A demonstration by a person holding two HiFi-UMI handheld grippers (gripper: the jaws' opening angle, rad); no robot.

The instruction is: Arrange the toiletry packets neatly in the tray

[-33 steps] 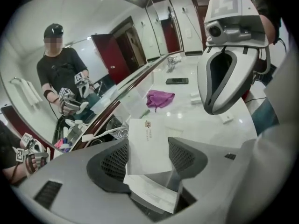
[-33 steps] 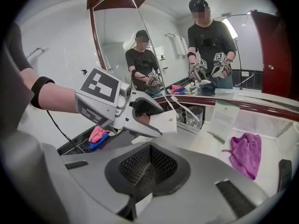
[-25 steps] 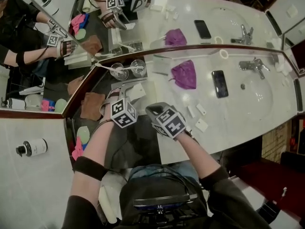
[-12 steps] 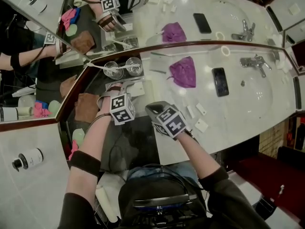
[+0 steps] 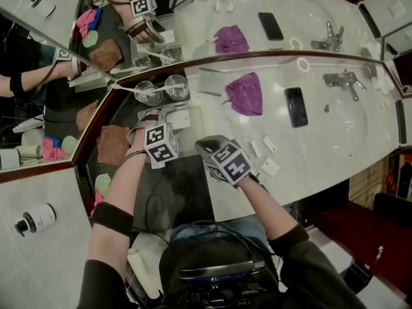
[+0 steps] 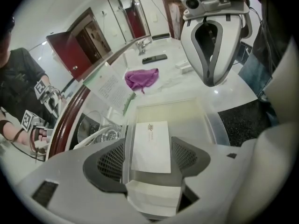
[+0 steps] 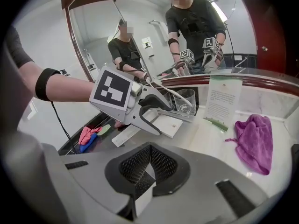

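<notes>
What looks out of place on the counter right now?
Three white packets lie scattered at odd angles on the counter, outside the tray. A purple cloth lies crumpled near the mirror. Nothing looks spilled or broken.

Nothing legible — the white packet (image 6: 150,146) in the tray (image 6: 212,120) bears a tiny blurred mark, the upright card (image 7: 223,98) at the back edge of the counter (image 7: 205,139) only fine print.
</notes>
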